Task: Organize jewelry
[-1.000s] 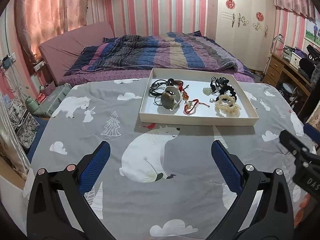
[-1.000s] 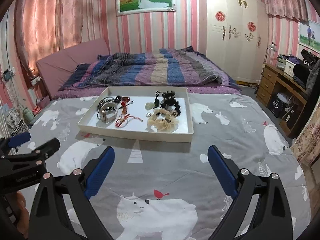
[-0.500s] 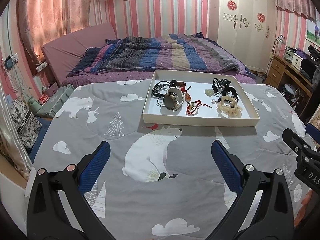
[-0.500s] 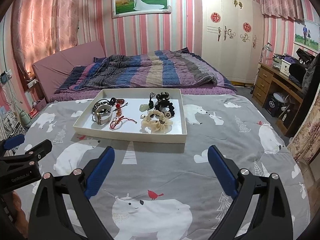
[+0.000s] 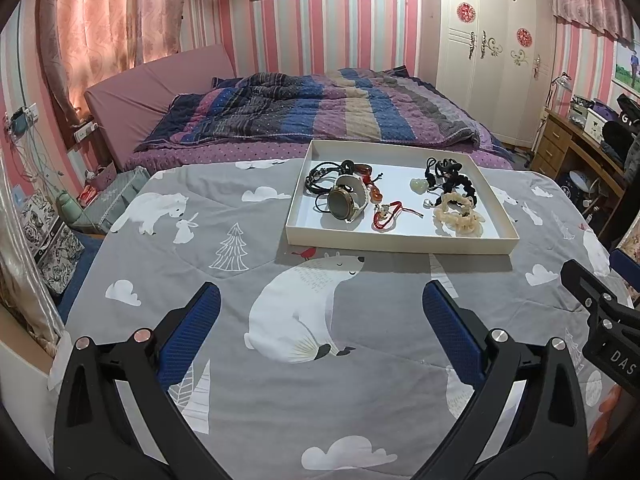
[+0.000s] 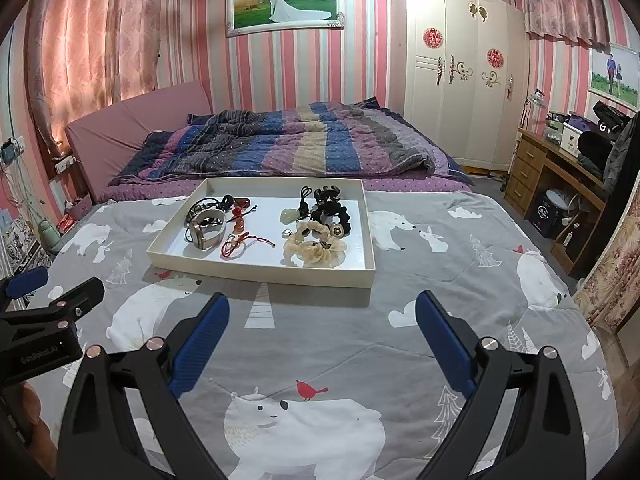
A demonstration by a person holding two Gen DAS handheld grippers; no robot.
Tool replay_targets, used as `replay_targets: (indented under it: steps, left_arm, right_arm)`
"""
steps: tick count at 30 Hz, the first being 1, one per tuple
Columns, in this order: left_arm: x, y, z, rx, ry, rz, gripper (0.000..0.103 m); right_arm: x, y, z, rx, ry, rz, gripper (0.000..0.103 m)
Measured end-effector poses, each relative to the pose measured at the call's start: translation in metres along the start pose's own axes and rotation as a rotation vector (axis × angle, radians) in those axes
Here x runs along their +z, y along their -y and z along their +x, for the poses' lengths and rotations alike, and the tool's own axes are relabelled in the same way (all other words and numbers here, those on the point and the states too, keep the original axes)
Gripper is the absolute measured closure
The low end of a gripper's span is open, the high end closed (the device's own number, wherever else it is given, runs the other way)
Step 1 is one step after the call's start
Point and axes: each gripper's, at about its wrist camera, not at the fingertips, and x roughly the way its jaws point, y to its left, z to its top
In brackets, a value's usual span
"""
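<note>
We see the grey bear-print quilt (image 5: 280, 400) spread across the work surface, and on it the shallow white tray (image 6: 256, 274) sits well ahead of both tools, with all the jewelry we can make out already lying inside it in two loose groups. On the tray's left side lie the watch (image 5: 345, 203), dark cords (image 5: 320, 176), amber-red beads (image 5: 370, 184) and a red string bracelet (image 5: 386, 216); on its right lie black hair ties (image 6: 330, 208), a cream scrunchie (image 6: 316, 248), a pale green pendant (image 6: 289, 213) and a small silver charm (image 6: 286, 233). No loose piece shows on the quilt. Our left gripper (image 5: 320, 334) and right gripper (image 6: 322, 332) both hang above the quilt short of the tray, fingers spread wide and grasping nothing. We judge that this fits two stages equally: a mixed tray awaiting sorting, or pieces already gathered and grouped with the tools drawn back. If pieces are to be handled, they are small, tangled and overlapping, so any pick would call for a fine pinch on one cord or band without dragging its neighbours. Against the earlier frames, the tray now sits farther off and higher in both views, more of the quilt shows in front, and the jewelry lies as it did, so both tools have pulled back.
</note>
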Motion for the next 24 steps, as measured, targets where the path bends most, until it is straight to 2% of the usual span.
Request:
replay_targets:
  steps: [9, 24]
  left_arm:
    - [-0.0010, 0.0026, -0.0037, 0.022, 0.016, 0.011, 0.003]
    - [-0.0015, 0.0009, -0.0060, 0.016, 0.010, 0.003, 0.003]
  right_arm:
    - [-0.0004, -0.0015, 0.0001, 0.004, -0.002, -0.002, 0.009]
    - [-0.0003, -0.0019, 0.0003, 0.003, -0.003, -0.004, 0.009]
